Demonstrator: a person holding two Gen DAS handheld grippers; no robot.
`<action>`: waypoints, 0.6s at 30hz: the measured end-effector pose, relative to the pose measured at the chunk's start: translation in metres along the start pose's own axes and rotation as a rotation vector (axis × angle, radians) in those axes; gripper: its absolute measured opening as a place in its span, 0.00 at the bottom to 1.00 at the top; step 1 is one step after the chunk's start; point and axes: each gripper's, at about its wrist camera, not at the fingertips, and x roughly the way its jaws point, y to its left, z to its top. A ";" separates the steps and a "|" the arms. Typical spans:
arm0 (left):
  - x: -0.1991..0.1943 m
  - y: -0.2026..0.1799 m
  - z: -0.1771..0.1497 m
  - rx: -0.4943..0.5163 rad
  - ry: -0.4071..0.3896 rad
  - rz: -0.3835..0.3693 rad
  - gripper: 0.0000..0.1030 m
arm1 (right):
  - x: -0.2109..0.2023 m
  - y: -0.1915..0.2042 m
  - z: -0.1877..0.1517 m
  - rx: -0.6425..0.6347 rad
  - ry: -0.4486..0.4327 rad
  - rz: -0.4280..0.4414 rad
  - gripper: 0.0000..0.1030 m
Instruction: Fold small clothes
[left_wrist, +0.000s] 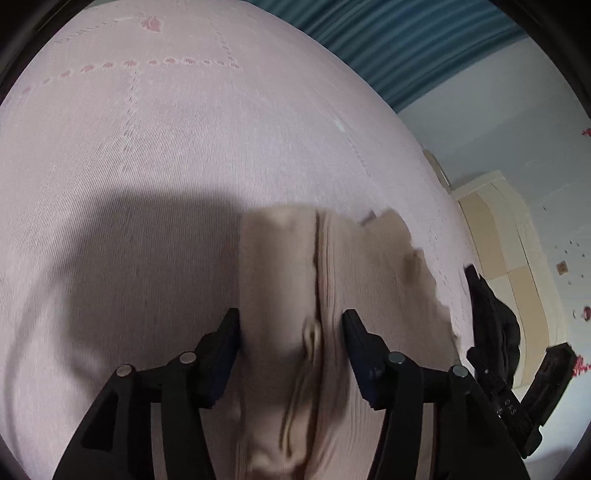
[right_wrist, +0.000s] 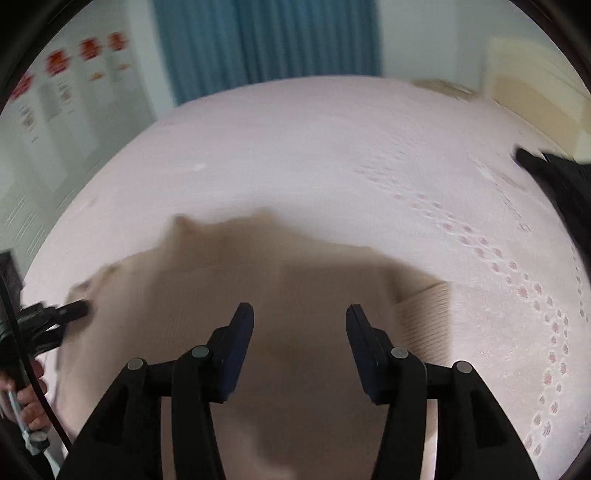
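beige cloth (left_wrist: 332, 280) lies on the pink bed cover (left_wrist: 166, 166), spread under both of your tools, with a ridge of bunched fabric running along it in the left wrist view. your left gripper (left_wrist: 291, 325) has its fingers wide apart, one on each side of this ridge, and they hold nothing yet. your right gripper (right_wrist: 300, 317) is also wide open above the flat part of the cloth and grips nothing. the picture there is blurred, so i cannot say if the fingers touch the fabric.

to fold well, you should lower the left fingers until they go around the ridge, close firmly, and take only one layer if possible. place the right fingers at the matching edge, then lift both sides together so the fold stays straight. the dark garment (right_wrist: 561, 184) near the bed edge lies well apart.
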 end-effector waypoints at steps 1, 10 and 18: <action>-0.004 0.001 -0.007 0.010 0.008 -0.006 0.52 | -0.002 0.013 -0.007 -0.015 0.009 0.028 0.50; -0.019 0.007 -0.025 0.072 0.039 -0.060 0.52 | 0.029 0.051 -0.036 -0.107 0.043 -0.115 0.49; -0.018 0.007 -0.028 0.103 0.024 -0.089 0.53 | 0.067 0.045 0.007 -0.054 0.092 -0.131 0.49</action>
